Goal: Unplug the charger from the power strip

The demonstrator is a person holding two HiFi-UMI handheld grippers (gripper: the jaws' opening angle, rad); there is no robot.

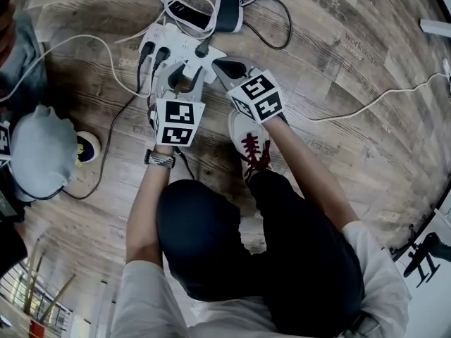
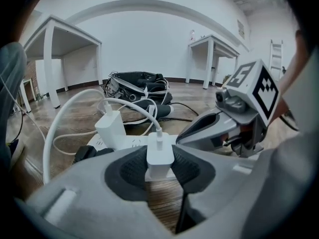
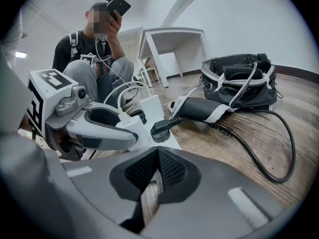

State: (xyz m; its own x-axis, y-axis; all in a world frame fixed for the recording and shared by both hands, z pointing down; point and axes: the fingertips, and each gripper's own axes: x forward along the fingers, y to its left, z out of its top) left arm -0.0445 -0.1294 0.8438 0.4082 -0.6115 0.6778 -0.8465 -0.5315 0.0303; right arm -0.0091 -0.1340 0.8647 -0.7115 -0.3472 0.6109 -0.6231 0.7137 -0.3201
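On power strip, left gripper clamping charger

Bright, even indoor lighting, soft shadows; heavy fisheye warp, dark vignetted corners, blurry foreground.

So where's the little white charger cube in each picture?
Head view: the small white cube charger is mostly hidden inside the left hand-held gripper, at the white plastic power strip.
Left gripper view: the charger stands low in the centre, squeezed between the pads.
Right gripper view: the charger is a white sliver left of centre, within that gripper's jaws.
Shared landmark: the power strip.
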